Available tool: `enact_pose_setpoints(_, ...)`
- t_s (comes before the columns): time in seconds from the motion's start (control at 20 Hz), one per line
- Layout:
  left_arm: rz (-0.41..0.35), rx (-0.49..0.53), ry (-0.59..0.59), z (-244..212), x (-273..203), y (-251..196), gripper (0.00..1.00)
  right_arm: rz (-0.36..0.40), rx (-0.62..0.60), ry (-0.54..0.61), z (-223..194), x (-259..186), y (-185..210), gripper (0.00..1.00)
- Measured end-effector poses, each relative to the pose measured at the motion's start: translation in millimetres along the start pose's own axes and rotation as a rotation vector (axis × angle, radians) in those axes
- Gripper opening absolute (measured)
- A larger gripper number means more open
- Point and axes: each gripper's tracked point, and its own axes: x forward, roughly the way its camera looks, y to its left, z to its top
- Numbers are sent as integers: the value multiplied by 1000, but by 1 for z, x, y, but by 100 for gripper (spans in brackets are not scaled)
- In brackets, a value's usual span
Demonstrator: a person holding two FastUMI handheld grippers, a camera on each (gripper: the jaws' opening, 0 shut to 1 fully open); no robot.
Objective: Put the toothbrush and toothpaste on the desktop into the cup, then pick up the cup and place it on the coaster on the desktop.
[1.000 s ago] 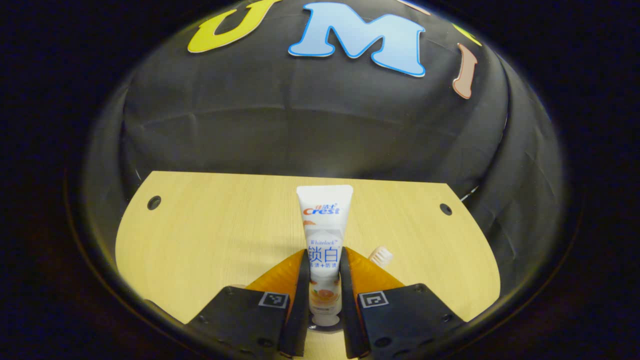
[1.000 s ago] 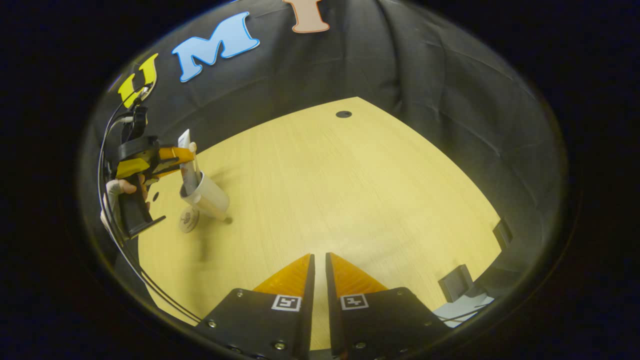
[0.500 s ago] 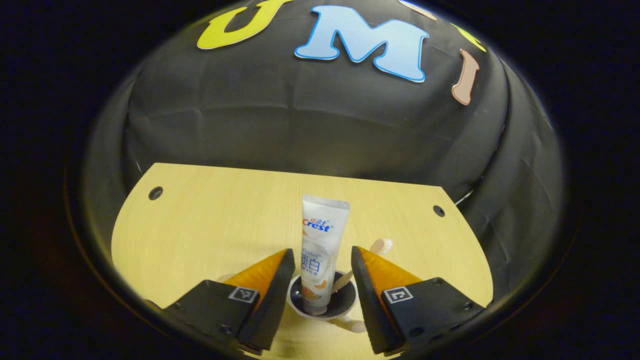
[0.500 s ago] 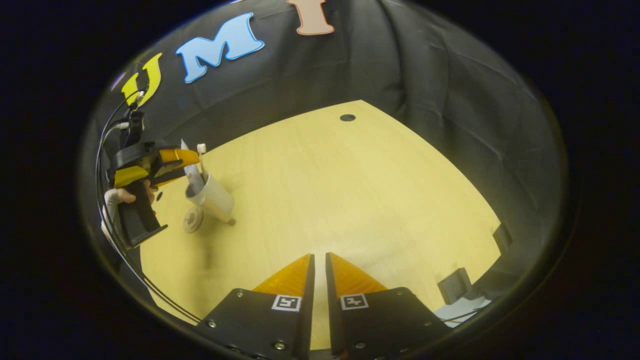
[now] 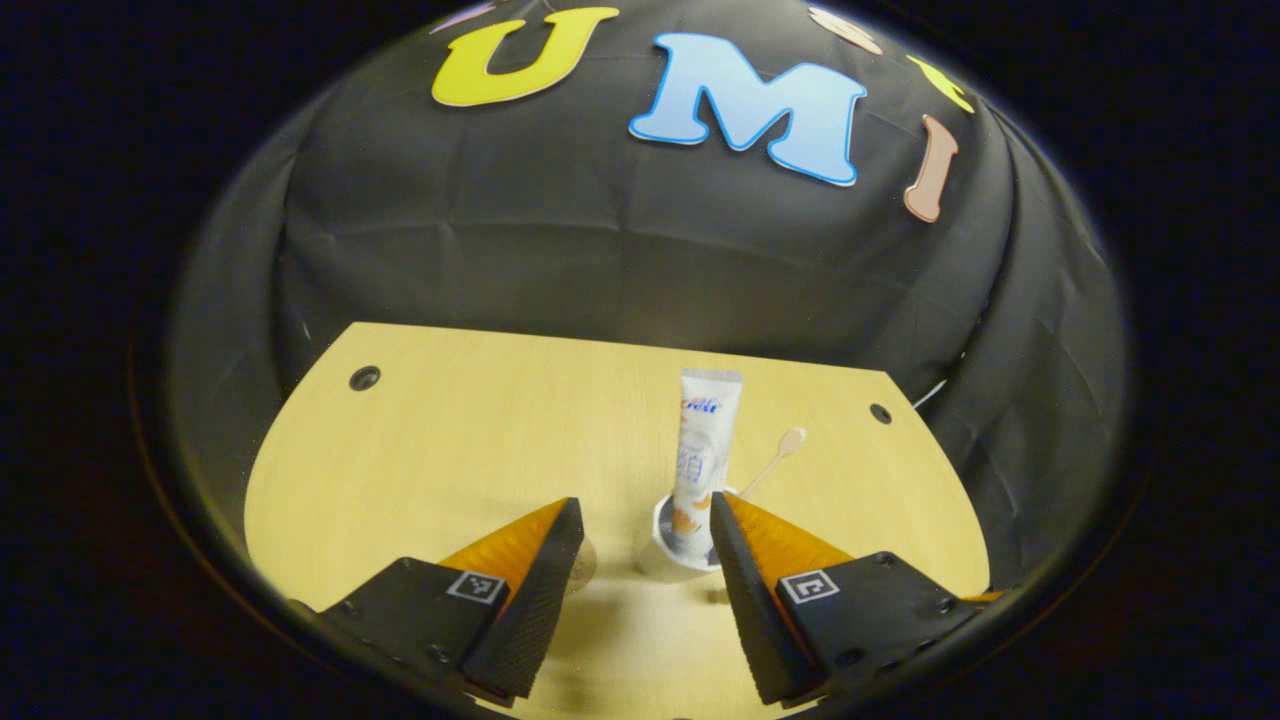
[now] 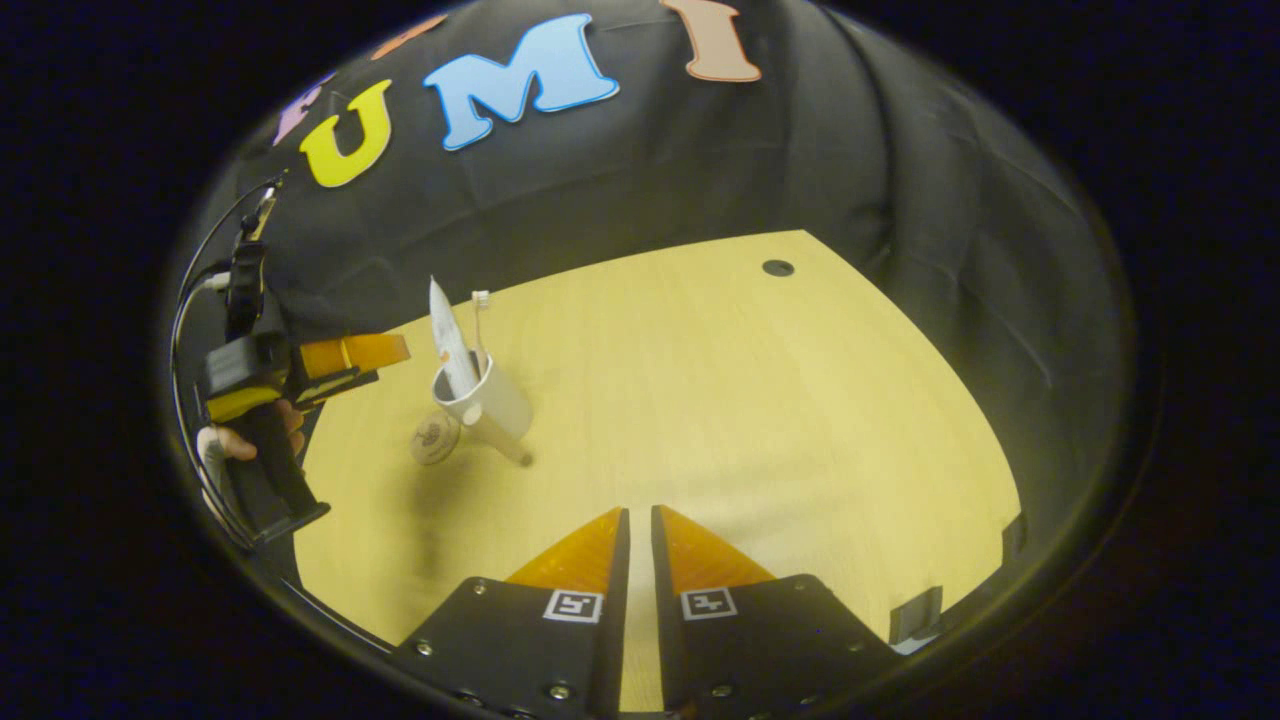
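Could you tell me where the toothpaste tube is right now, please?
The toothpaste tube stands in the cup beside the toothbrush, ahead of the open left gripper; the coaster lies next to the cup.

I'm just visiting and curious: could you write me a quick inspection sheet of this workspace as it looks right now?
Surface: light wooden desktop with round holes near its far edge.
Job's things: toothpaste and toothbrush stand in the white cup; the coaster lies beside the cup, which is not on it.
Clutter: nothing seen on the desktop.
Grippers: left gripper open, short of the cup; right gripper shut, holding nothing.
Cables: black cables run from the left gripper.
Surroundings: black cloth wall behind the desktop.
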Motion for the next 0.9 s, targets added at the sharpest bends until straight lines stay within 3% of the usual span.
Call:
enact_pose_setpoints(0.1,19,-7,13,-11,-15,17,82,28,-46,-3,13,5,8,14)
enact_pose_setpoints(0.2,37,-14,23,-22,-31,35,84,53,-84,13,21,11,19,25)
enact_pose_setpoints(0.45,80,-30,32,-45,-66,69,84,133,-144,87,32,26,52,26)
enact_pose_setpoints(0.9,126,-91,68,-84,-117,108,82,178,-341,209,47,63,101,26)
